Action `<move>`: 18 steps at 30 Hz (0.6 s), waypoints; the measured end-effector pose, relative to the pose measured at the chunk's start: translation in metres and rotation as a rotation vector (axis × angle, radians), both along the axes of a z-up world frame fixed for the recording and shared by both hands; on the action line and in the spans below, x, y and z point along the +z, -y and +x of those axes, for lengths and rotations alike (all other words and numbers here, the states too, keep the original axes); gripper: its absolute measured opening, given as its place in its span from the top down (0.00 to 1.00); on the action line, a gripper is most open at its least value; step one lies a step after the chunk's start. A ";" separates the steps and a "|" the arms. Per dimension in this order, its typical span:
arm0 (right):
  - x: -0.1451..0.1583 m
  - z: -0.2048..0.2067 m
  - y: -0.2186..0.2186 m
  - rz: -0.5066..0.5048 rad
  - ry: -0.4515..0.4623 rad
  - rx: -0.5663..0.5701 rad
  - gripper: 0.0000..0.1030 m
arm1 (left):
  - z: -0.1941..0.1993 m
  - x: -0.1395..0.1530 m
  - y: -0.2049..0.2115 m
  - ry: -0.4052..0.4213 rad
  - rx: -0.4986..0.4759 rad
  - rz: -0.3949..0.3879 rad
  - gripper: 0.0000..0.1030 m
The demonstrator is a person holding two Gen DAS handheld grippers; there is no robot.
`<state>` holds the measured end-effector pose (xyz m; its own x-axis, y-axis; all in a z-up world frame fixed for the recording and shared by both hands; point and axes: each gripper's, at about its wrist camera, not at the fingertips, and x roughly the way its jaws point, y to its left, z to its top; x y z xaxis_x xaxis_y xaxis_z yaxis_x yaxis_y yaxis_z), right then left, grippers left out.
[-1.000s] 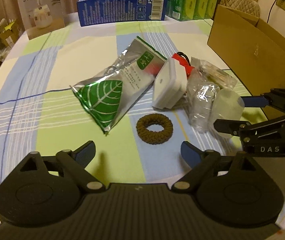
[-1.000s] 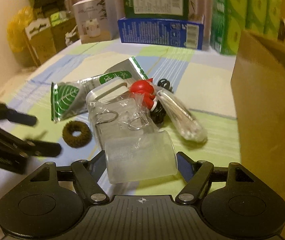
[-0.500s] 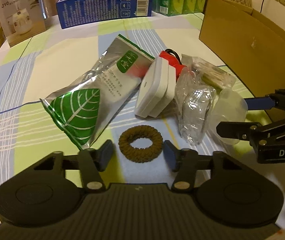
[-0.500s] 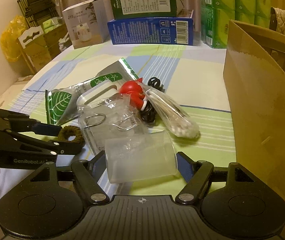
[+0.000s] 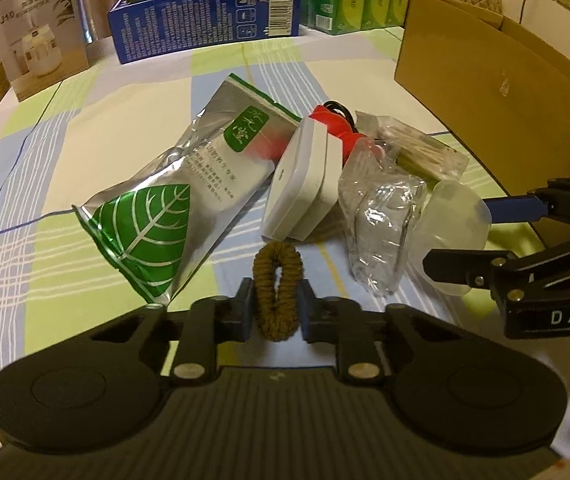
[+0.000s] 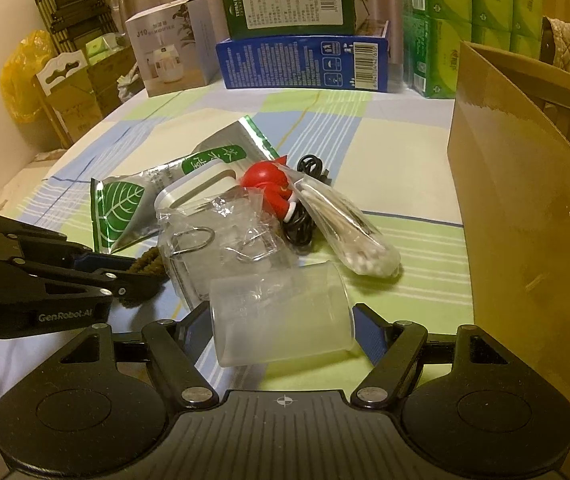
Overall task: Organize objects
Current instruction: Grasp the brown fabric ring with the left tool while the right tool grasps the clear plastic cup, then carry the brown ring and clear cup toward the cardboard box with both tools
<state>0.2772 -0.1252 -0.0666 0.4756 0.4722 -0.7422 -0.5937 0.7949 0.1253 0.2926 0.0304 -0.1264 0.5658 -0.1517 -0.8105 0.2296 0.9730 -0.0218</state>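
Left gripper point(image 5: 276, 303) jaws squeeze brown hair tie point(image 5: 278, 287) flat; right gripper point(image 6: 281, 330) clamps plastic cup point(image 6: 281, 320). Springy tie may pop free.

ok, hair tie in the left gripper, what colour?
Dark olive-brown hair tie; clearest in the left wrist view.

On the table point(image 5: 85, 152) I list: pouch point(image 5: 189, 196) at left; case point(image 5: 305, 184) against its right edge; hair tie point(image 5: 277, 292) before the case, between my left gripper's point(image 5: 276, 312) pads; plastic wrap point(image 5: 381, 224) right of the case; cup point(image 6: 281, 316) in my right gripper point(image 6: 281, 332); carton point(image 5: 497, 92) far right; boxes point(image 5: 205, 20) behind.
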 end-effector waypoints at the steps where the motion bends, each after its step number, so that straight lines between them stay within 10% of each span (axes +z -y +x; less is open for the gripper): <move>1: 0.000 0.000 0.000 0.002 -0.002 -0.004 0.31 | 0.000 0.000 0.000 -0.004 0.007 -0.001 0.85; 18: 0.023 -0.033 0.015 0.044 0.036 -0.020 0.31 | -0.038 0.029 -0.001 -0.002 0.120 -0.024 0.86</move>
<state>0.2443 -0.1402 -0.0435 0.5113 0.4943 -0.7030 -0.5827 0.8007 0.1392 0.2541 0.0313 -0.0970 0.5790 -0.1025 -0.8088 0.1114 0.9927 -0.0461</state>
